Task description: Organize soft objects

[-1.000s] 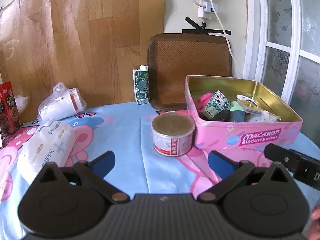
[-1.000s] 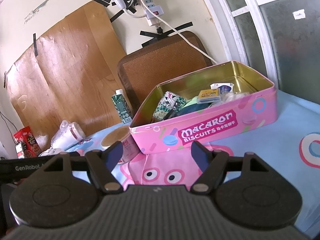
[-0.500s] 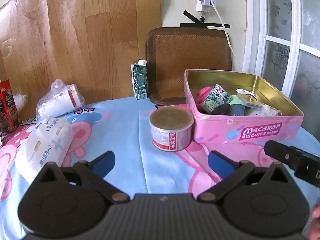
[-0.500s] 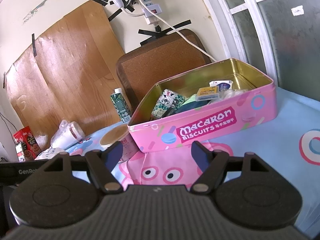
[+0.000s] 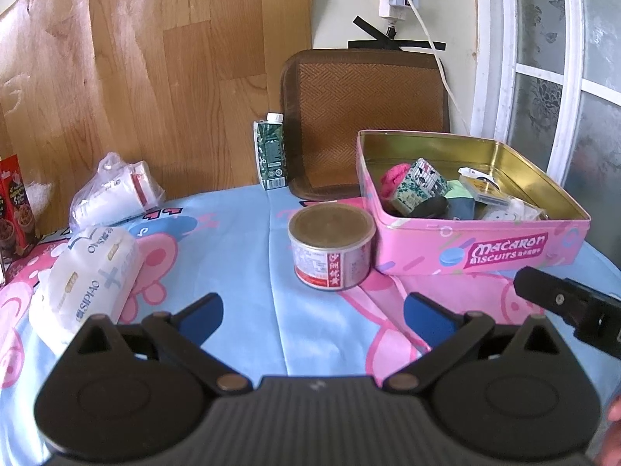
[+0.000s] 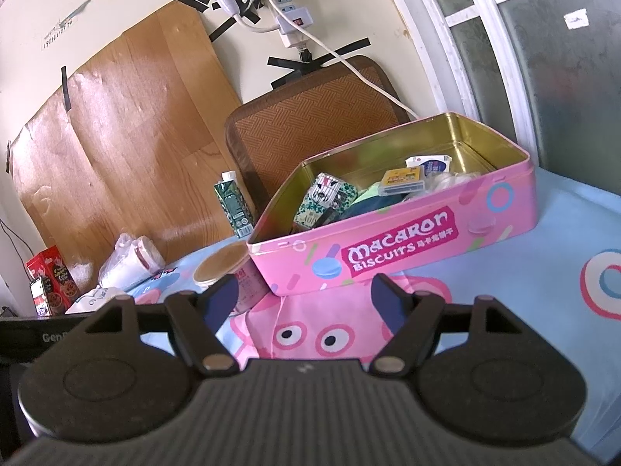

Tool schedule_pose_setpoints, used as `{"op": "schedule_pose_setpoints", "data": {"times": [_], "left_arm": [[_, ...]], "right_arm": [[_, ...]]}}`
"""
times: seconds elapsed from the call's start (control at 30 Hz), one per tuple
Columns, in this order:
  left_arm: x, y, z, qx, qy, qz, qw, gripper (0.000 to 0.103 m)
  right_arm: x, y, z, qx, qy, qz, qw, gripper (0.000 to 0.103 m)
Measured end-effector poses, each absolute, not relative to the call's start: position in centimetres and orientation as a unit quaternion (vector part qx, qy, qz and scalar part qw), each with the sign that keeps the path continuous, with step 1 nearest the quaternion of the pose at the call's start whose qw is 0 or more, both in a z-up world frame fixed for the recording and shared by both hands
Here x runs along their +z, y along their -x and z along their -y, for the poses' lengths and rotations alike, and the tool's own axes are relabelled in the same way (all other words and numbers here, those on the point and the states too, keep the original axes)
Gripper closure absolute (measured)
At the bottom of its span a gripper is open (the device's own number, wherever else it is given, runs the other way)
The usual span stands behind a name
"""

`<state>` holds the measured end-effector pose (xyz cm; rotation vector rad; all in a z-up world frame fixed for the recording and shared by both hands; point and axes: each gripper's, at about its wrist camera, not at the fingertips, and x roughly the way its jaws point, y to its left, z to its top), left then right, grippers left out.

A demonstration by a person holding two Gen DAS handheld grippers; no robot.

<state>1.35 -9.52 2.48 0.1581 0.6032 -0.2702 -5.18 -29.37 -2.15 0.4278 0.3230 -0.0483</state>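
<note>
The left gripper and the right gripper were held over the tablecloth with jaws spread and nothing between them. A round can was seen ahead, touching the pink tin. A tissue pack was left lying well to its left.

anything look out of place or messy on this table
Nothing is spilled or broken. The pink biscuit tin stands open, its contents heaped loosely. A white tissue pack and a bagged white bundle lie loose on the cloth, away from the tin. The round can and green carton stand upright.
</note>
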Motion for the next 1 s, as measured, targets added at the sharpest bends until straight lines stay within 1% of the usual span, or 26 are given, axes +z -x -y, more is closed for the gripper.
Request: {"op": "schedule_pose_setpoints", "data": {"times": [1.0], "left_arm": [[2.40, -1.06, 10.03, -0.142, -0.090, -0.292, 0.941, 0.000]], "right_arm": [[-2.14, 5.31, 29.35, -0.024, -0.214, -0.158, 0.964, 0.025]]}}
